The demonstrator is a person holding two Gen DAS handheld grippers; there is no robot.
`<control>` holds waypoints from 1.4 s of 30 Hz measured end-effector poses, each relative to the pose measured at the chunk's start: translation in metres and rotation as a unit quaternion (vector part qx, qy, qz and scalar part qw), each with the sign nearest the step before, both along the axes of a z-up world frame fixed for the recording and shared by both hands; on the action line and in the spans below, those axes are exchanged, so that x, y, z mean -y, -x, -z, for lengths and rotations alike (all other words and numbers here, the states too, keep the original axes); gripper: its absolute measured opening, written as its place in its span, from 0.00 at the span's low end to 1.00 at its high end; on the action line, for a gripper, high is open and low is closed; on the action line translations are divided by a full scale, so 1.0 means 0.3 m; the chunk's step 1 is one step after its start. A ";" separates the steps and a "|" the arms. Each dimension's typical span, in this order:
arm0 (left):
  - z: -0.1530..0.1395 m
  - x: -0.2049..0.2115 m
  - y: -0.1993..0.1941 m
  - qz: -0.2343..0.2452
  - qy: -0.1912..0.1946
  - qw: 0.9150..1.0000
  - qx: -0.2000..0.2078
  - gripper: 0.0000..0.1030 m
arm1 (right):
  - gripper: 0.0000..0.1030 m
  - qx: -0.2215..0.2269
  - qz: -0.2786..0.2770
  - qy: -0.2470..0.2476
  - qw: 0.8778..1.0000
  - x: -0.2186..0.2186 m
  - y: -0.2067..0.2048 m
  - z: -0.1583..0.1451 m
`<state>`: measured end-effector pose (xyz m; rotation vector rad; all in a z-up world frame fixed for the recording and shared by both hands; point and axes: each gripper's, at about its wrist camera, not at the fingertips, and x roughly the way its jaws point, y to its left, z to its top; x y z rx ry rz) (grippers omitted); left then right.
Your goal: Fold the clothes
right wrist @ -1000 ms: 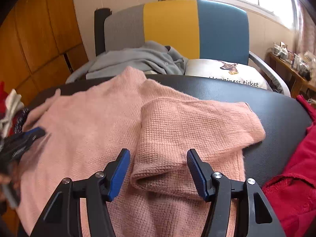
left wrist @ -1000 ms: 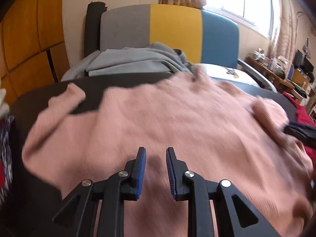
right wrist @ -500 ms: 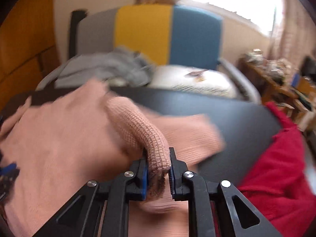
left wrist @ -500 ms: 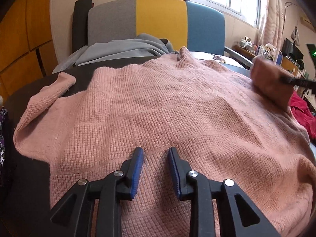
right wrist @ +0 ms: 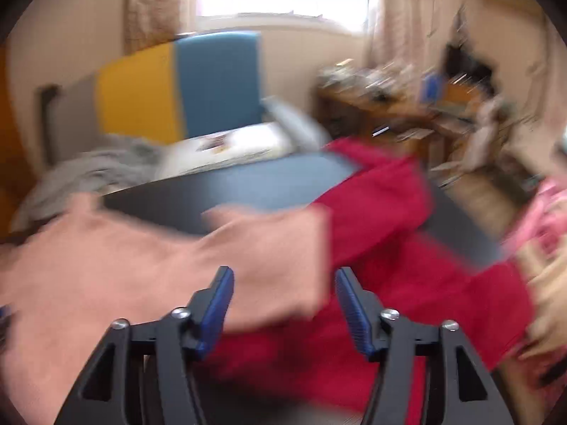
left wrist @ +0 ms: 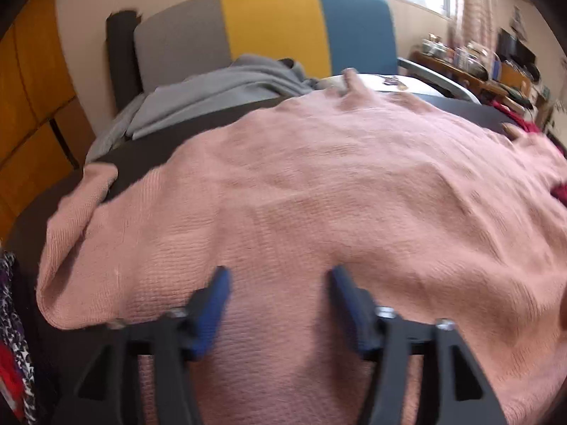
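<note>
A pink knit sweater (left wrist: 336, 191) lies spread over the black table (left wrist: 141, 148), one sleeve (left wrist: 81, 191) trailing at the left. My left gripper (left wrist: 280, 283) is open and empty, low over the sweater's near hem. In the blurred right wrist view the sweater's right sleeve (right wrist: 212, 255) lies flat, its end partly over a red garment (right wrist: 389, 233). My right gripper (right wrist: 285, 283) is open and empty just above the sleeve's end.
A grey garment (left wrist: 219, 88) lies on the grey, yellow and blue chair (left wrist: 269, 28) behind the table. The red garment covers the table's right side. A patterned cloth (left wrist: 14, 336) is at the left edge. A cluttered desk (right wrist: 407, 102) stands at the right.
My right gripper let go of the pink sleeve, opened and swung right toward the red garment. My left gripper opened wider over the hem. The sleeve now lies flat.
</note>
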<state>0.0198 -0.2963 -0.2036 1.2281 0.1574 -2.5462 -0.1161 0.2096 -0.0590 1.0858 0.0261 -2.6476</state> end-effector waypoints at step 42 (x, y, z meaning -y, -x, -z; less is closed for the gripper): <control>0.017 -0.100 -0.279 0.006 -0.011 0.999 -0.032 0.94 | 0.69 0.238 -0.166 0.277 0.916 0.248 -0.611 0.353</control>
